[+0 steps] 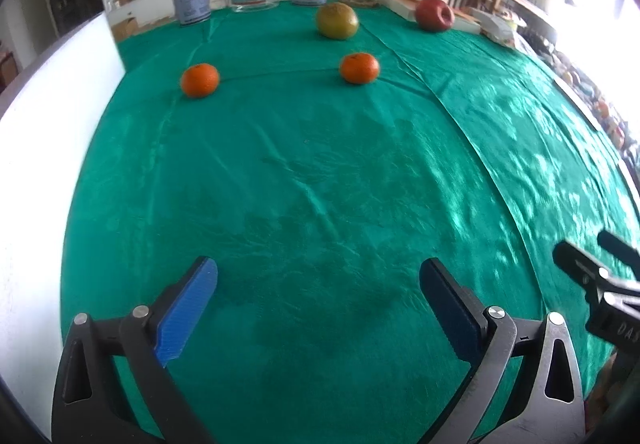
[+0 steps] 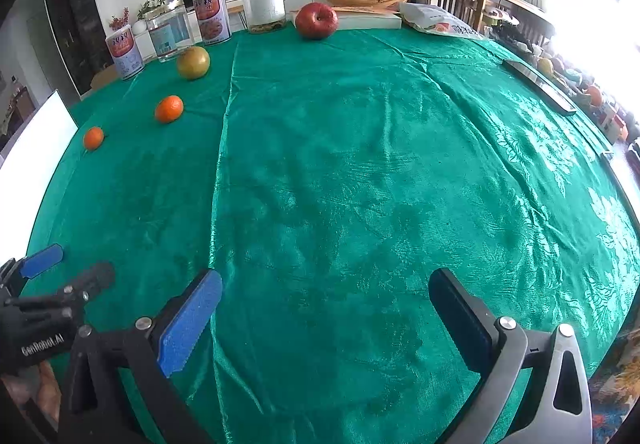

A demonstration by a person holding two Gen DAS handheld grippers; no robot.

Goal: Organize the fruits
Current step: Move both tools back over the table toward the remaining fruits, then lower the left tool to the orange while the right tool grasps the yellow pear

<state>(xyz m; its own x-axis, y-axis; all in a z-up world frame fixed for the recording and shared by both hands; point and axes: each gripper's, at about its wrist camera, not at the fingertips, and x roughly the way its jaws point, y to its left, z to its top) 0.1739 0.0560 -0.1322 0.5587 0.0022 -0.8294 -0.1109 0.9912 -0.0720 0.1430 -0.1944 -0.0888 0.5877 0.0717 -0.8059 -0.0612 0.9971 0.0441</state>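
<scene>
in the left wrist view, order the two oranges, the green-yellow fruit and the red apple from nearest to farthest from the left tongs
1. Left orange and right orange: too close to call, one ahead-left, one ahead-right of the left tongs.
2. Green-yellow fruit: behind the right orange.
3. Red apple: far right, by the white box.

Daylight pours in from the windows [image 2: 592, 3] on my right and blows that side out to white in both views. It dapples the green tablecloth [image 1: 320, 171] with bright patches, and my tongs throw only soft, faint shadows on it. The fisheye bends the table edge into a curve, corners go black, and far shelves blur a little
</scene>
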